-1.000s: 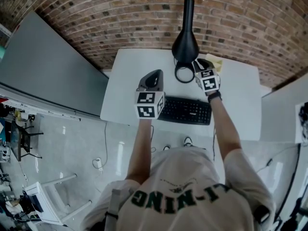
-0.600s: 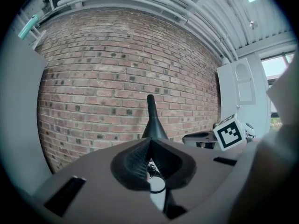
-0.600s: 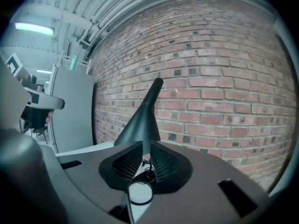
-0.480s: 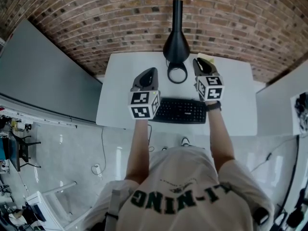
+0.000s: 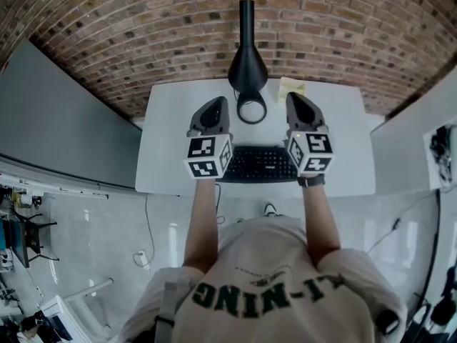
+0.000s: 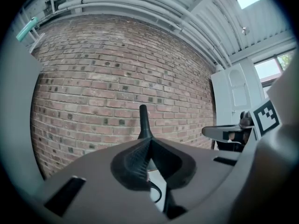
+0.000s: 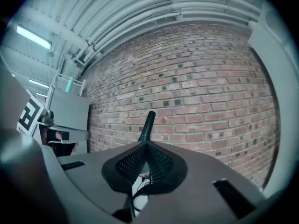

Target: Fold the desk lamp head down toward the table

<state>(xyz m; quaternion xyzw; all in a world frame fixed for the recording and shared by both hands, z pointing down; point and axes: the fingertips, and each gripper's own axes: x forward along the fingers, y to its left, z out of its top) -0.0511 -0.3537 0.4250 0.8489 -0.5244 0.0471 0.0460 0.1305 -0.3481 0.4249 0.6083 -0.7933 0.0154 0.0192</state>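
The black desk lamp (image 5: 247, 63) stands at the back middle of the white table (image 5: 168, 148), a flared body narrowing to a tube, with a black ring (image 5: 251, 110) at its foot. My left gripper (image 5: 214, 109) hovers left of the ring, jaws shut and empty. My right gripper (image 5: 294, 104) hovers right of it, also shut and empty. Neither touches the lamp. In the left gripper view the lamp's tube (image 6: 143, 121) rises above the left gripper's closed tips (image 6: 149, 143). In the right gripper view the tube (image 7: 148, 124) leans above the right gripper's tips (image 7: 147, 146).
A black keyboard (image 5: 257, 164) lies under and between the grippers near the table's front edge. A yellow note (image 5: 291, 88) sits at the back right of the lamp. A brick wall (image 5: 143, 27) runs behind the table, and grey panels (image 5: 64, 113) flank it.
Both grippers have drawn back from the lamp toward the person. The right gripper, earlier next to the ring, now hangs apart from it. The lamp stands as before.
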